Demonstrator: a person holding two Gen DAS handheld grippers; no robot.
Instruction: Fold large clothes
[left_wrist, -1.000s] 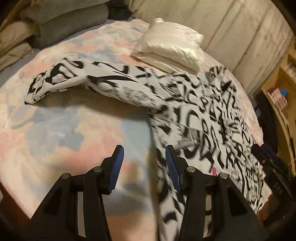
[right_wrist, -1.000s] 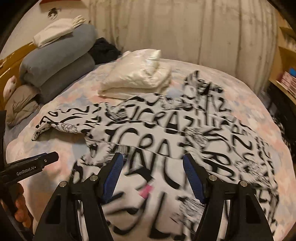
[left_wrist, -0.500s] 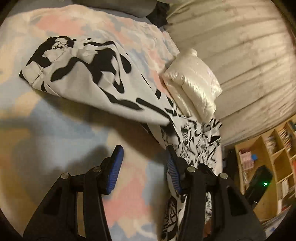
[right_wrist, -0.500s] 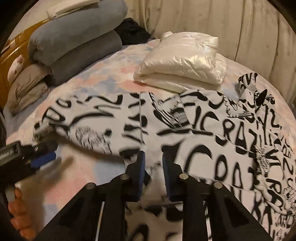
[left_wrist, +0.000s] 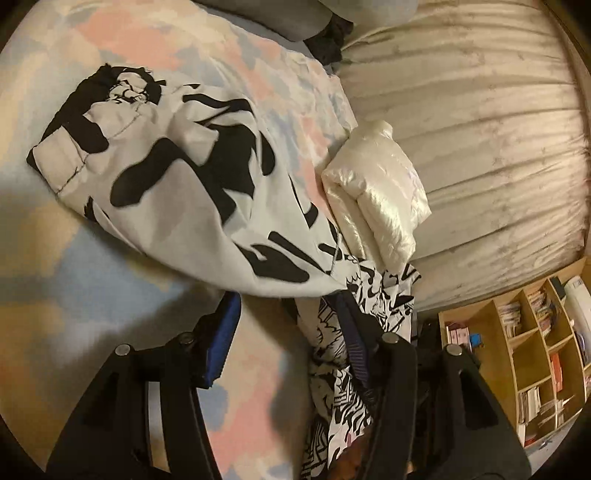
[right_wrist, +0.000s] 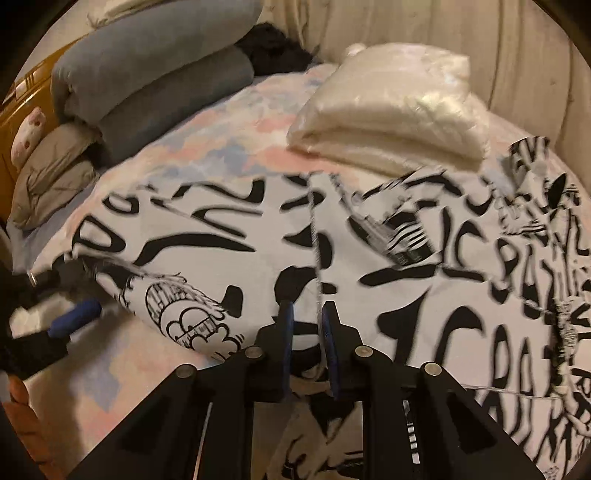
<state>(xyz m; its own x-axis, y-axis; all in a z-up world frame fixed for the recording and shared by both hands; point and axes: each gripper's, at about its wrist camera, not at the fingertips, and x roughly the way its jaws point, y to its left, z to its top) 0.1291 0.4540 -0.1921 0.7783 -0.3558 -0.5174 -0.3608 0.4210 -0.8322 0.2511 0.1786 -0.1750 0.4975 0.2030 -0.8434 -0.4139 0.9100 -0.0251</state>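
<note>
A large white shirt with black graffiti print (right_wrist: 406, 258) lies spread on the bed. Its left sleeve (left_wrist: 192, 192) stretches away in the left wrist view, cuff at the far left. My left gripper (left_wrist: 286, 325) is open, low over the bedspread just under the sleeve's underarm. It also shows at the left edge of the right wrist view (right_wrist: 74, 314). My right gripper (right_wrist: 306, 332) is shut on the shirt's fabric at the underarm fold, jaws almost together.
A folded cream puffer jacket (right_wrist: 391, 110) lies behind the shirt. Grey rolled bedding (right_wrist: 155, 74) and beige pillows (right_wrist: 48, 177) are stacked at the back left. A curtain wall (left_wrist: 461, 129) and a wooden shelf unit (left_wrist: 535, 350) stand beyond the pastel bedspread (left_wrist: 92, 295).
My right gripper closed on the shirt near the underarm and moved closer in. My left gripper swung left and low toward the sleeve, staying open.
</note>
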